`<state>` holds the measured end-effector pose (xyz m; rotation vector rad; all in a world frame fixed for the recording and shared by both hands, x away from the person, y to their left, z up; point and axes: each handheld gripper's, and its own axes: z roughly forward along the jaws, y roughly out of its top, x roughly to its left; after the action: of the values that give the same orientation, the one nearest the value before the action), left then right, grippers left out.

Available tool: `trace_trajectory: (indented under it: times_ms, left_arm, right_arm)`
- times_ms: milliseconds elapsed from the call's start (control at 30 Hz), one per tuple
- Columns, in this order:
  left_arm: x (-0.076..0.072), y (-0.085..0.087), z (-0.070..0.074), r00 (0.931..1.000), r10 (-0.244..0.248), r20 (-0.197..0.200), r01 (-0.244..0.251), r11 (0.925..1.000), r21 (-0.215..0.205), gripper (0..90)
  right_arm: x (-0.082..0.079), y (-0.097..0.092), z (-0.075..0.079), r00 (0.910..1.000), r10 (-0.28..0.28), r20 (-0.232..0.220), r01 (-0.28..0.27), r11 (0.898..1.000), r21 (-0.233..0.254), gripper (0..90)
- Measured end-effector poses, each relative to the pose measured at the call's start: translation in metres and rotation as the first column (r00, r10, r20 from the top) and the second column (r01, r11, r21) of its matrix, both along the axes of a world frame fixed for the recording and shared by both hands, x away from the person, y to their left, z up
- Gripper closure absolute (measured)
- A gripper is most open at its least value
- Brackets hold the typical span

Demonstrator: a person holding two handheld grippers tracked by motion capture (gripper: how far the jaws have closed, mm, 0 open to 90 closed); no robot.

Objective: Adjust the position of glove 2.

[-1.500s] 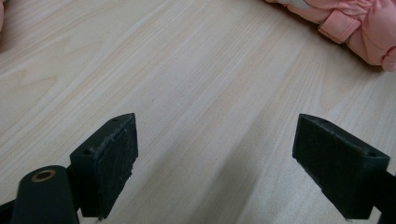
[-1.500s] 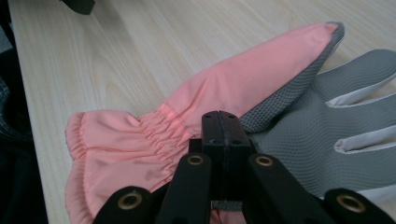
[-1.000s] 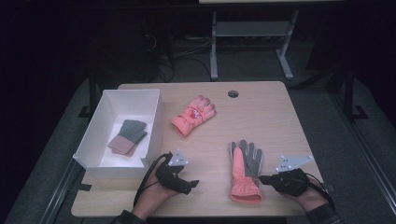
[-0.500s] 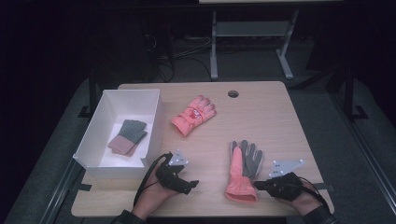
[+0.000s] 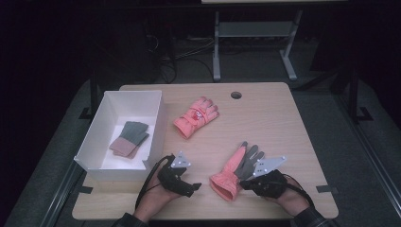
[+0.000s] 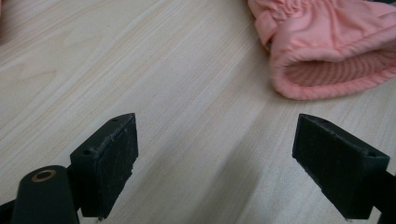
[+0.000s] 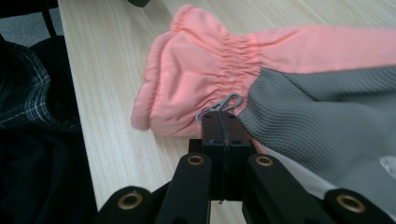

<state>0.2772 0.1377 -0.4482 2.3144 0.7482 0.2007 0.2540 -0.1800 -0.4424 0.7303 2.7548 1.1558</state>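
Note:
A pink glove with a grey palm [image 5: 234,170] lies slanted on the table's near right, cuff toward the person. My right gripper [image 5: 243,184] sits at its right edge. In the right gripper view the jaws [image 7: 223,123] are pressed together at the glove's [image 7: 210,74] wrist seam, with its small grey hook pinched at their tips. My left gripper [image 5: 196,187] rests to the left of the cuff. In the left gripper view it [image 6: 215,163] stands wide open over bare wood, the glove's cuff opening [image 6: 327,51] lying ahead of it.
A second pink glove [image 5: 196,116] lies mid-table. A white box [image 5: 156,127] at the left holds a grey and dusty-pink glove pair [image 5: 130,138]. A cable hole [image 5: 236,95] is near the far edge. A dark checked sleeve [image 7: 28,102] lies at the table's near edge.
My right gripper has moved left along the near edge with the glove, whose cuff swung left so it now lies slanted. The left gripper has stayed put.

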Motion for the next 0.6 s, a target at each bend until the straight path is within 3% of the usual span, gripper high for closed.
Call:
trace_trajectory:
  times_ms: [233,433,600]
  left_arm:
    - [0.000,0.000,0.000,1.0000,-0.001,-0.005,0.001,1.0000,-0.001,13.8]
    - [0.000,0.000,-0.001,1.0000,-0.006,-0.006,0.006,1.0000,0.001,13.8]
    - [0.000,0.000,0.000,0.9999,0.002,-0.010,-0.002,1.0000,-0.002,13.8]
  right_arm:
    - [0.006,0.015,0.000,0.9998,0.022,0.002,-0.022,1.000,0.000,90.0]
    - [0.003,0.003,0.003,1.0000,-0.002,-0.003,0.002,1.000,0.024,89.9]
    - [0.001,-0.016,0.002,0.9985,-0.054,-0.012,0.054,0.998,0.028,71.9]
